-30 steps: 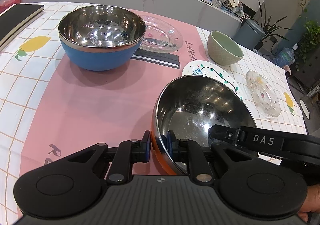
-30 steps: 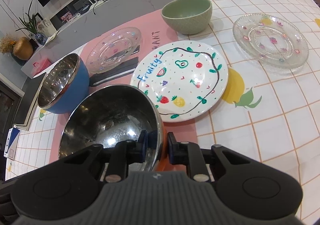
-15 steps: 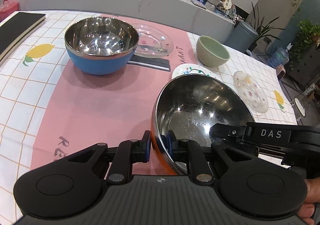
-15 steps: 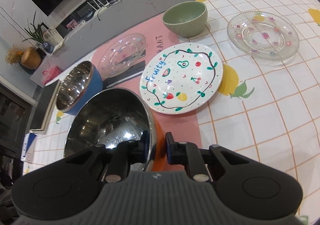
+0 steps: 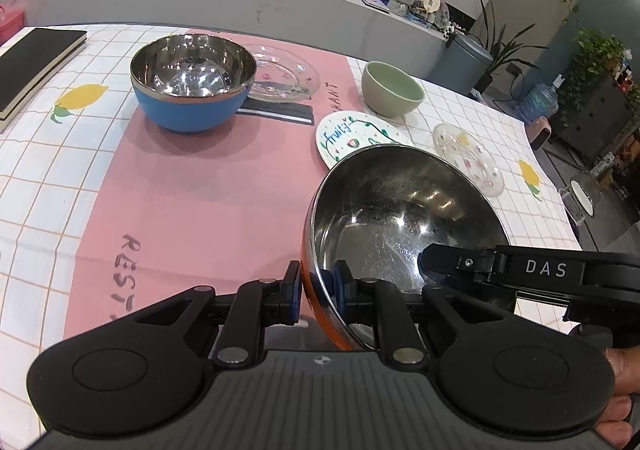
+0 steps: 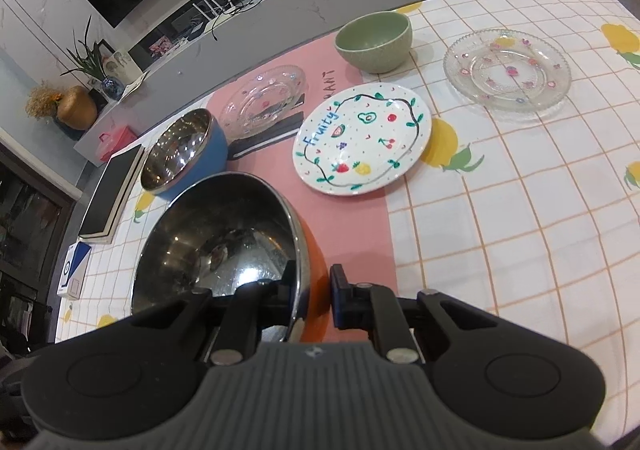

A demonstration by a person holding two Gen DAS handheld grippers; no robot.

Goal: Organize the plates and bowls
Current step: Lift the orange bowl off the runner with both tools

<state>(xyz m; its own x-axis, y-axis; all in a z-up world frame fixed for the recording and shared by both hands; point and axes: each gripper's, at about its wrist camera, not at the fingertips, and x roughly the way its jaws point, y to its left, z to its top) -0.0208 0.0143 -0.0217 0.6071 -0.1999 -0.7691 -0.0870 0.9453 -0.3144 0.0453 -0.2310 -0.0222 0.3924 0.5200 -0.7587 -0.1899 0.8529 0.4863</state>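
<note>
Both grippers hold one orange steel-lined bowl [image 5: 400,218] above the table. My left gripper [image 5: 316,286] is shut on its near left rim. My right gripper [image 6: 312,286] is shut on its right rim; the bowl fills the lower left of the right wrist view [image 6: 224,242]. A blue steel-lined bowl [image 5: 192,82] [image 6: 184,150] stands on the pink mat further back. A white fruit-print plate [image 6: 362,138] [image 5: 344,138], a green bowl [image 6: 374,42] [image 5: 392,94] and two clear glass plates [image 6: 508,70] [image 6: 264,98] lie on the table.
A black notebook [image 5: 36,58] lies at the table's left edge. A black-and-white strip [image 5: 276,114] lies under the far glass plate [image 5: 284,78]. A grey counter [image 5: 240,2] runs behind the table. The table's right edge [image 5: 560,202] drops to the floor.
Both grippers have risen and pulled back with the orange bowl, so the table and its dishes look smaller and further away. The grips on the rim are unchanged.
</note>
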